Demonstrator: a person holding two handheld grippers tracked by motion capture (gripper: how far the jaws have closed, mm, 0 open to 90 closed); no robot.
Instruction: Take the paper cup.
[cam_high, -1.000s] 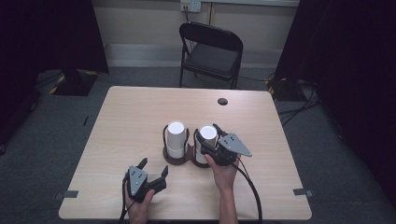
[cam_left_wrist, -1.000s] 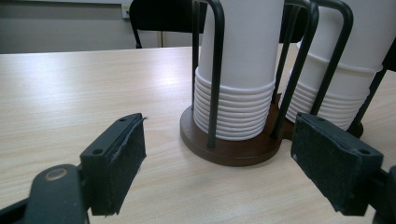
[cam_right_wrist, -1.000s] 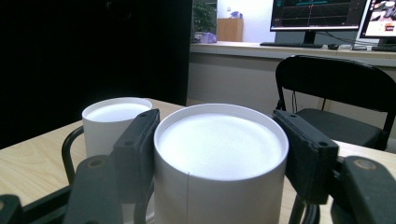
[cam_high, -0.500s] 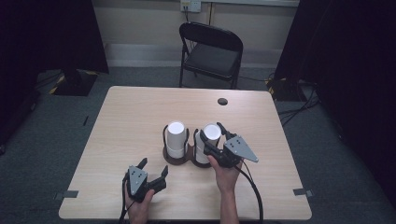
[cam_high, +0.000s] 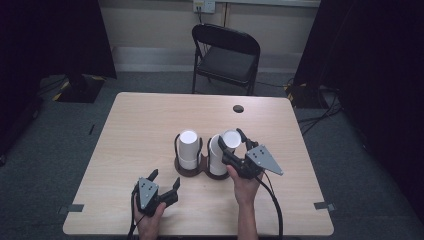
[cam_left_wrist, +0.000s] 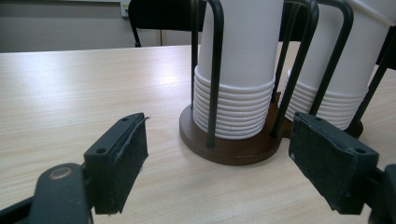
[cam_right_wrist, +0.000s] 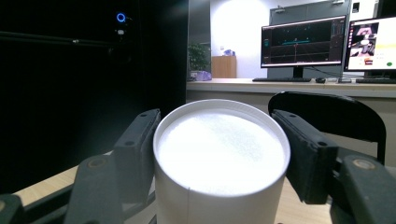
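We find the right tool pinching the top white paper cup of the right stack in the dark wire-and-wood holder, apparently to lift it. The left tool rests spread on the pale wooden counter.

The top edge crops both cup stacks.

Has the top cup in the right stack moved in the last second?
Yes. The top cup, clamped by the right gripper, has tipped rightward, away from the left stack.
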